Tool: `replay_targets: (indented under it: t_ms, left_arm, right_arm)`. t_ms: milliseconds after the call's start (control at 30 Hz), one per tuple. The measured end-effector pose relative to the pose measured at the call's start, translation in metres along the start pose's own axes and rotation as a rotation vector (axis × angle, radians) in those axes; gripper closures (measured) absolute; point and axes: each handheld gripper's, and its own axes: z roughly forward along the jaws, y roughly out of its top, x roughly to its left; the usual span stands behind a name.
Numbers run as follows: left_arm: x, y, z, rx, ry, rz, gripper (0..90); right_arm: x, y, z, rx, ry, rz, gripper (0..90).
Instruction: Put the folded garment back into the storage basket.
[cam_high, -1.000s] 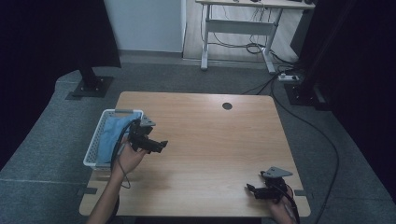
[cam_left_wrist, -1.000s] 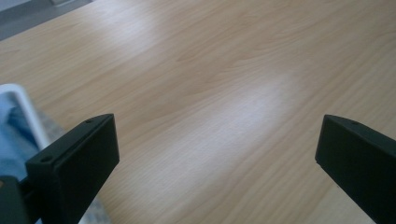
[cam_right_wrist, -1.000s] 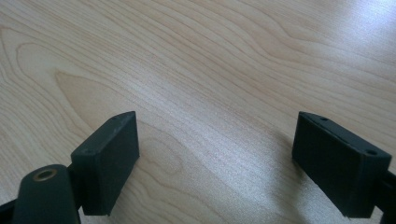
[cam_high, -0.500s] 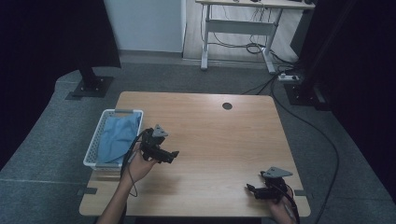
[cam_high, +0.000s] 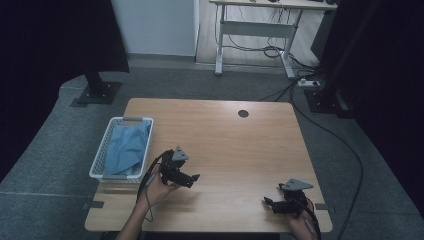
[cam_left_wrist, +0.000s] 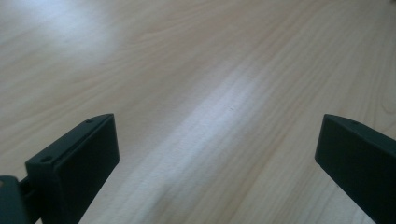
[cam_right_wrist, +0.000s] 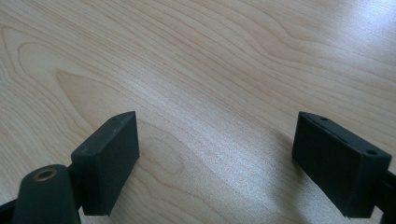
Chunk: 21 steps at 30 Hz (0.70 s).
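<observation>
A white basket stands at the table's left edge with a blue cloth crumpled inside it. My left gripper hovers just right of the basket, over the front left of the wooden table. In the left gripper view its jaws stand wide apart over bare wood, and the left gripper holds nothing. My right gripper rests low near the front right corner. The right gripper is open too, with only wood grain between its jaws.
A dark round grommet hole sits near the table's far edge. Beyond the table stand a white desk frame with cables on the grey floor and a black stand base at the far left.
My left gripper has drawn away from the basket, moving right and toward the table's front. The right gripper has stayed where it was.
</observation>
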Motion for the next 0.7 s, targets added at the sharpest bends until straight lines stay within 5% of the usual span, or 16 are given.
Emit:
replay_targets:
  t_ms: [400,700]
  left_arm:
    - [-0.010,-0.028,0.021,0.032,-0.039,0.012,0.0]
    - [-0.015,-0.043,0.032,0.054,-0.009,0.040,0.0]
  right_arm:
    - [0.000,0.000,0.000,0.000,0.002,-0.002,14.5]
    - [0.000,0.000,-0.001,0.000,0.006,-0.003,14.5]
